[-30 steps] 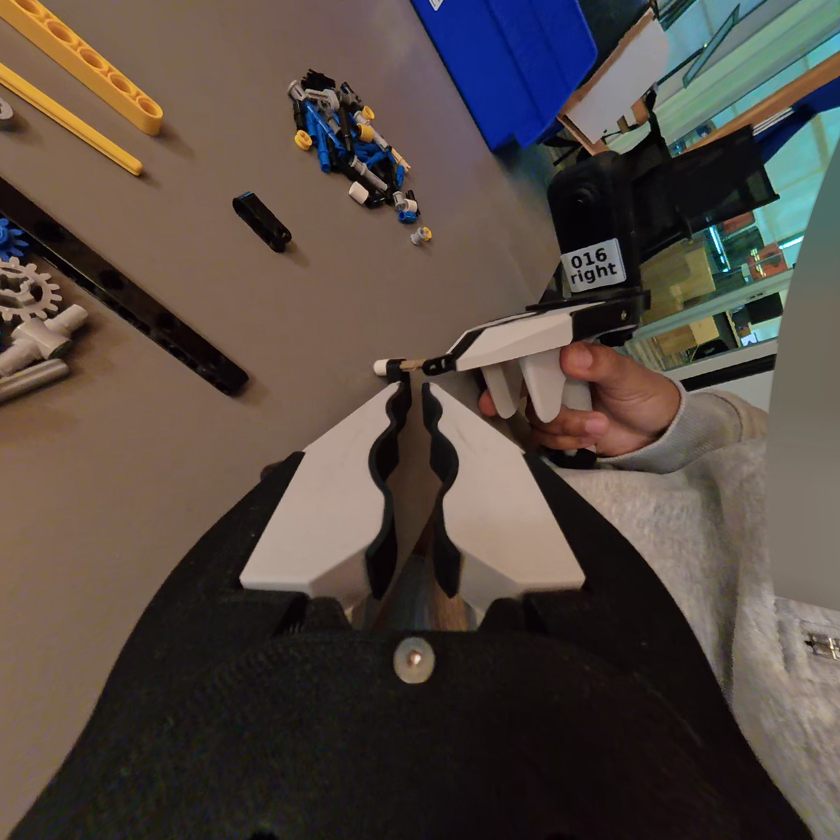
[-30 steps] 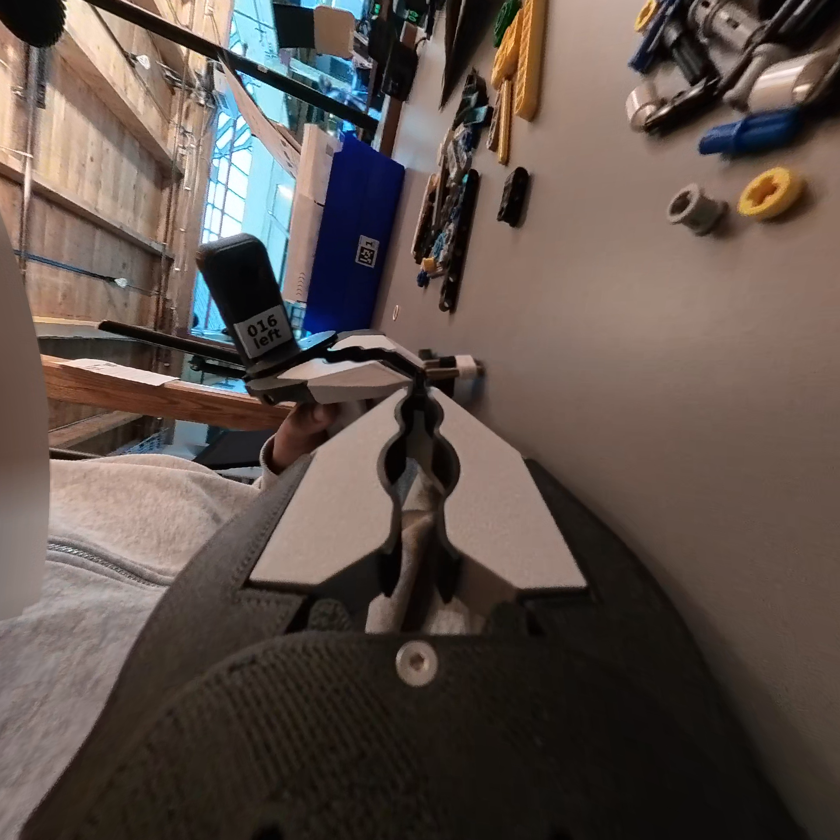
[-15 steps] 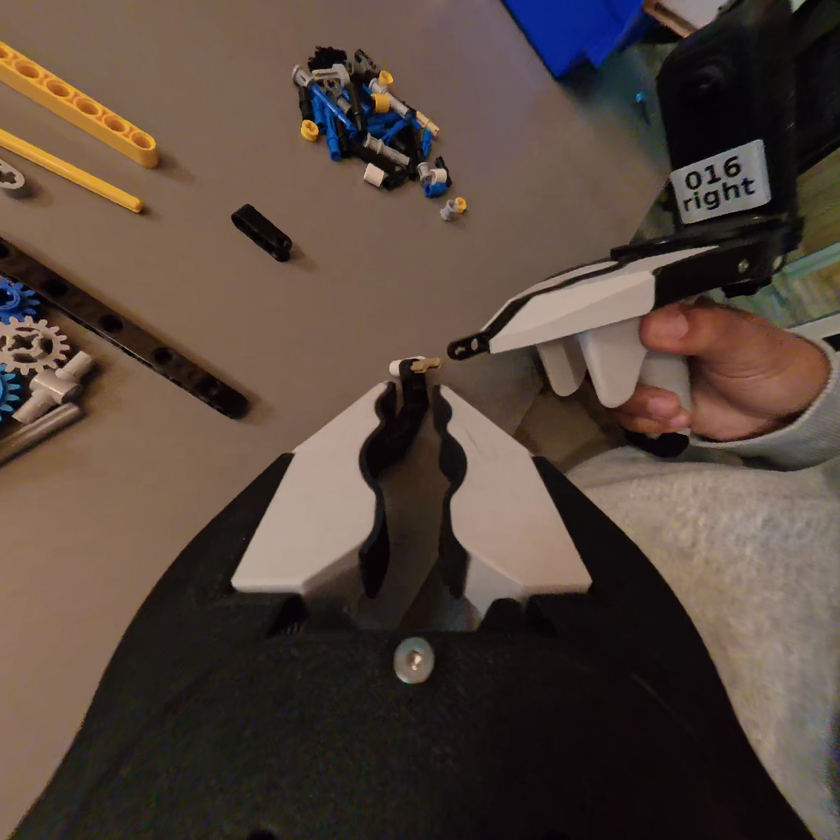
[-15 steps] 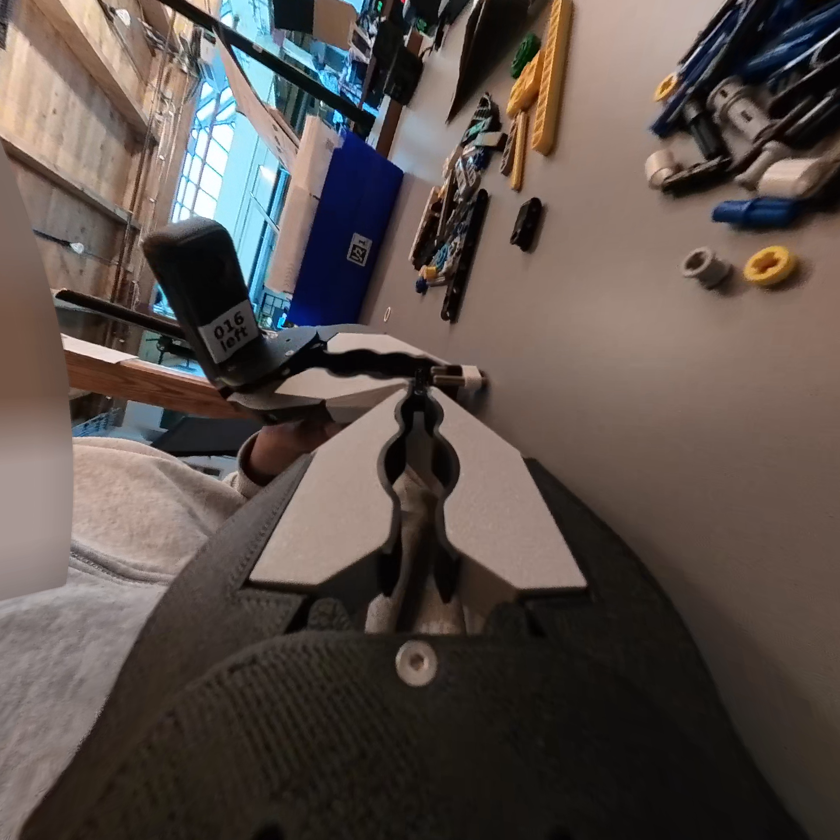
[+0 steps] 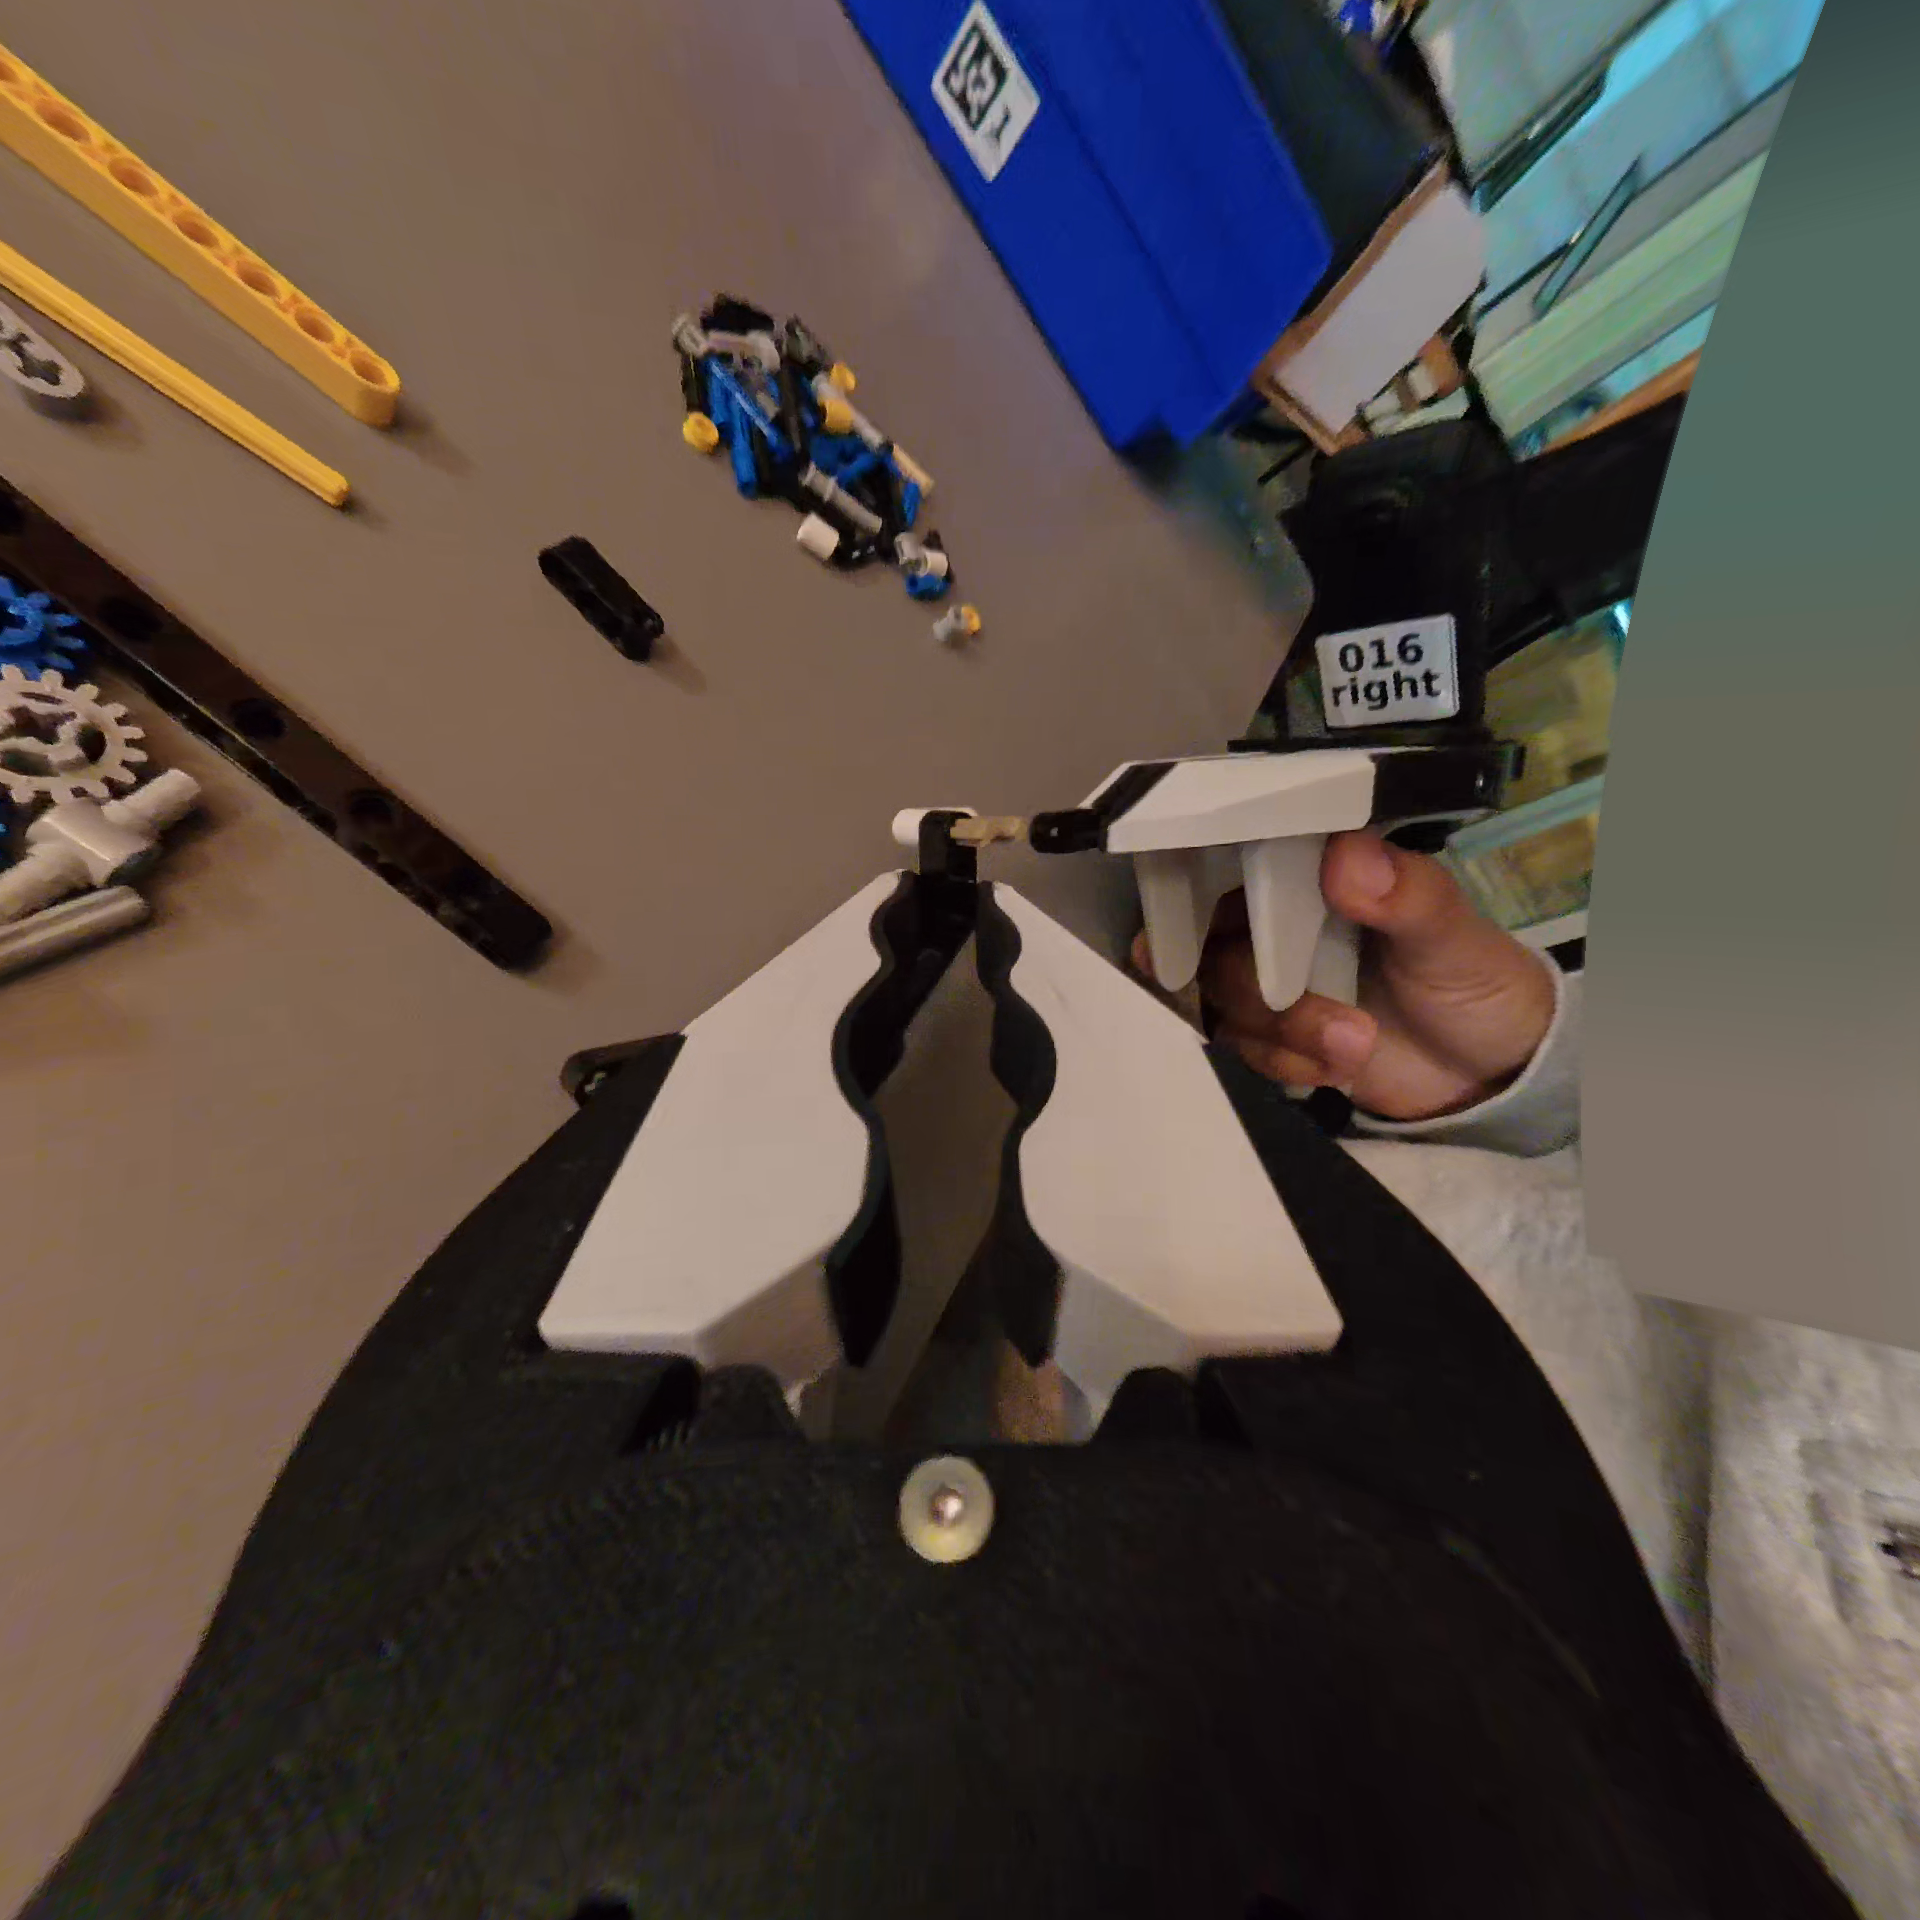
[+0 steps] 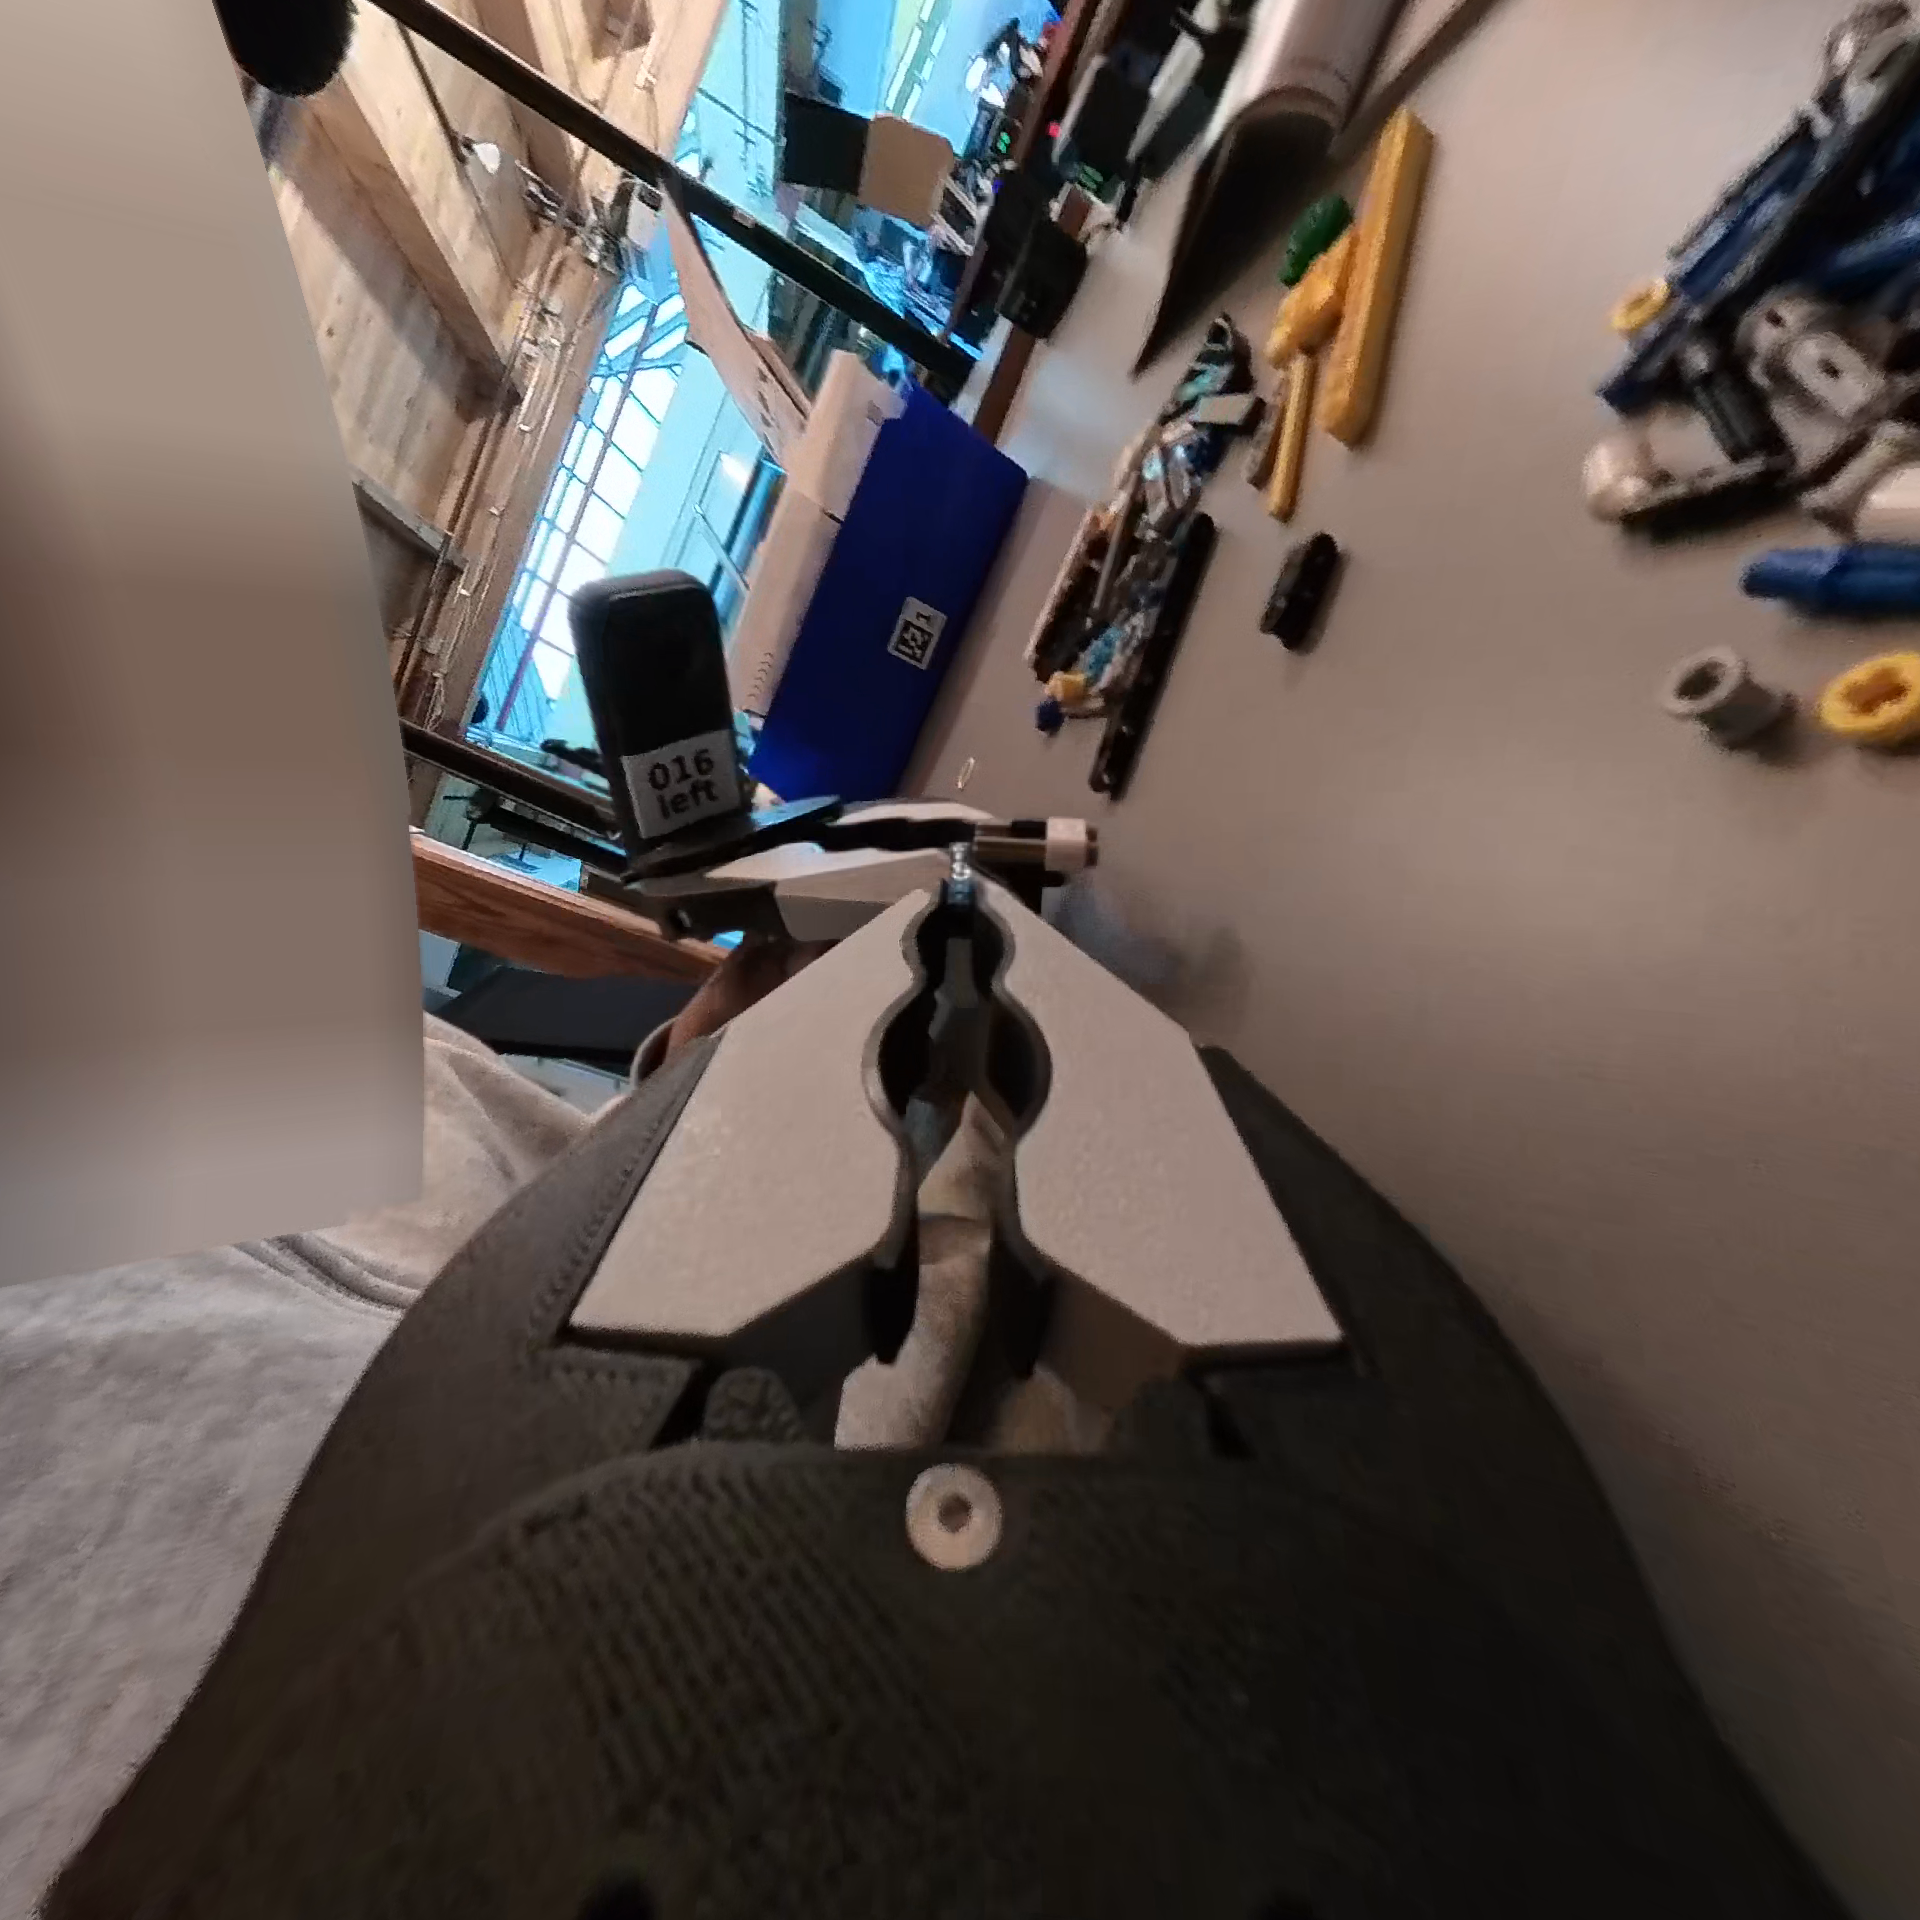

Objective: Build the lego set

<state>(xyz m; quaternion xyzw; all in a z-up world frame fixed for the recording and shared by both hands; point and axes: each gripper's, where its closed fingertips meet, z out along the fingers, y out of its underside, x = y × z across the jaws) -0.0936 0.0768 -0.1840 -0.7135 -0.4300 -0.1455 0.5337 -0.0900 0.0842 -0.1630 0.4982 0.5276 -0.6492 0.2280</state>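
Lego connector (image 5: 943,844), black, angular | left tongs (image 5: 948,902) clamp it | right tongs (image 5: 1044,832) closed, touching tan pin (image 5: 992,829)

- You see dim, warm light on the tabletop (image 5: 727,935), with soft shadows beside the parts.
- Your right view shows bright bluish windows (image 6: 623,416).
- Wide-angle bending and motion blur soften your edges.

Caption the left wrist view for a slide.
Left gripper clamps a small black connector with a white bush while the right gripper meets its tan pin above the grey table.
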